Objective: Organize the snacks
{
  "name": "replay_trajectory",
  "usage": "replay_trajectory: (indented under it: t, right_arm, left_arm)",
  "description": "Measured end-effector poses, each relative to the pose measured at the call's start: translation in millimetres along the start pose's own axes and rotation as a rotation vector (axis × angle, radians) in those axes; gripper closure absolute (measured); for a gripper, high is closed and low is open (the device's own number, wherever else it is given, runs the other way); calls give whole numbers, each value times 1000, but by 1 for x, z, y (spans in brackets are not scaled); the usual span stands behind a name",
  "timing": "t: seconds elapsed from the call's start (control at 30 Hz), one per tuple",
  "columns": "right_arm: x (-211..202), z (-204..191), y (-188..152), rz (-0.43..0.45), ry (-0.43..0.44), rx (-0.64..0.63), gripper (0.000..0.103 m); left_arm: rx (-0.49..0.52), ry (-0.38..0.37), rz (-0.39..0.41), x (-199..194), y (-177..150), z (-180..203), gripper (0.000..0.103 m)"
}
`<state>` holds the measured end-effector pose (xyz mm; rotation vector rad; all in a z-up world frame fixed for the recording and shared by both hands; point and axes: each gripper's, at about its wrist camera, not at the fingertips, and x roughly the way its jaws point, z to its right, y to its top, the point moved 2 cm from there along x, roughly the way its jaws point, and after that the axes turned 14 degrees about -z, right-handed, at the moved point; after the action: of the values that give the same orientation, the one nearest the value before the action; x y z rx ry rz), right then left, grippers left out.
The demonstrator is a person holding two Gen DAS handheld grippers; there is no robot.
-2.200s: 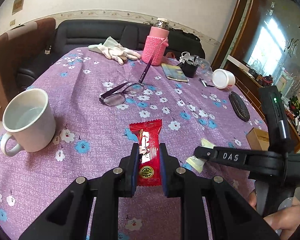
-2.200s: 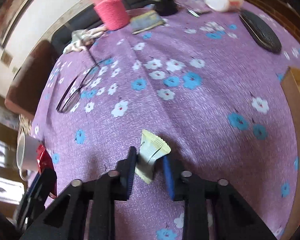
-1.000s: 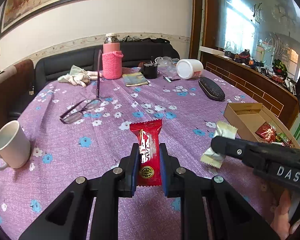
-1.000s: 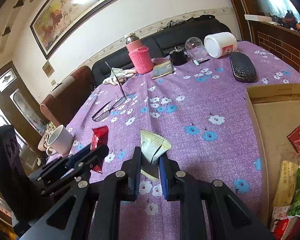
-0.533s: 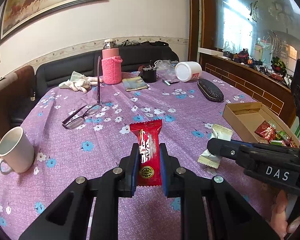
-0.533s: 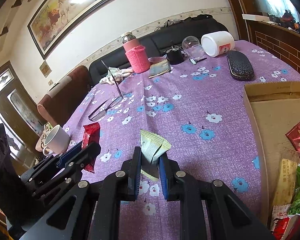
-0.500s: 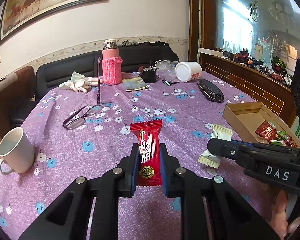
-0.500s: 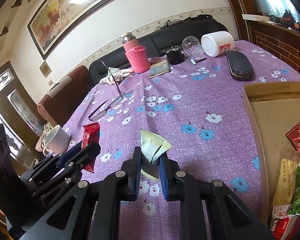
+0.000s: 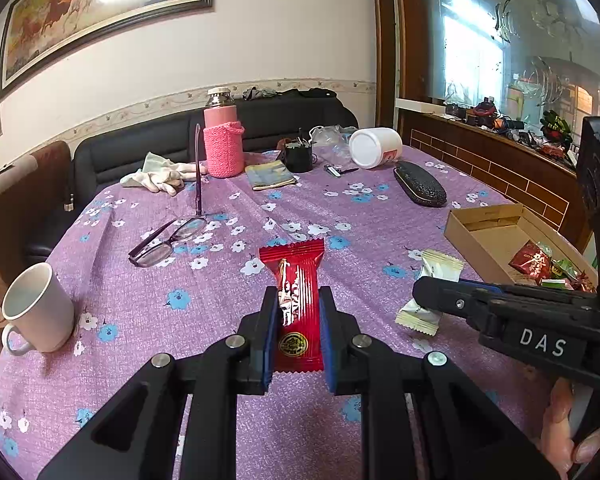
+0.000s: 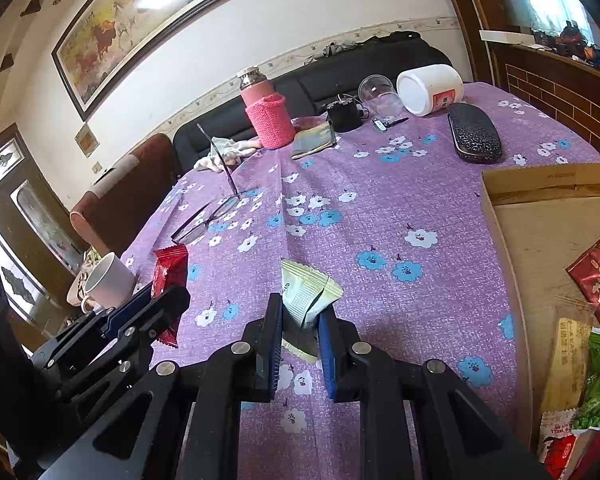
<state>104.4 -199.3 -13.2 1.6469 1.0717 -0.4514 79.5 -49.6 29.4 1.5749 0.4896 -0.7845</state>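
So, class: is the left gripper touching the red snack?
Touching. The left wrist view shows the left gripper closed on the red snack, both pads pressed against the wrapper's sides.

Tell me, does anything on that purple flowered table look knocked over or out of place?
Yes. The white plastic jar at the far end lies on its side, with a clear glass cup tipped over beside it. The dark-framed eyeglasses rest lens-down with one arm sticking straight up. Nothing looks spilled.
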Motion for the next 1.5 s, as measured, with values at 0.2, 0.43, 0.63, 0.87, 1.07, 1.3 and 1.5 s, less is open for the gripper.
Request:
replay_trajectory:
  t: [0.2, 0.43, 0.63, 0.87, 1.07, 1.3, 1.5]
  right_arm:
    - [0, 2, 0, 4, -3, 3, 85]
    - [-4, 3, -1, 17, -13, 15, 85]
    - [-15, 5, -2, 44, -9, 39, 85]
    - [-28, 8, -9, 63, -11, 56, 85]
    - [-39, 17, -16, 79, -19, 77, 85]
    - [-53, 28, -23, 100, -32, 96, 85]
    - [-71, 43, -29, 127, -53, 124, 85]
  left_arm:
    - [6, 3, 4, -1, 1, 1, 85]
    - [19, 8, 22, -6, 1, 4, 85]
    - [28, 10, 47, -12, 2, 6, 85]
    - [44, 11, 73, -19, 1, 11, 85]
    - [65, 13, 92, -23, -1, 16, 85]
    - [86, 27, 109, -26, -2, 22, 85]
    - [85, 24, 112, -27, -2, 23, 85]
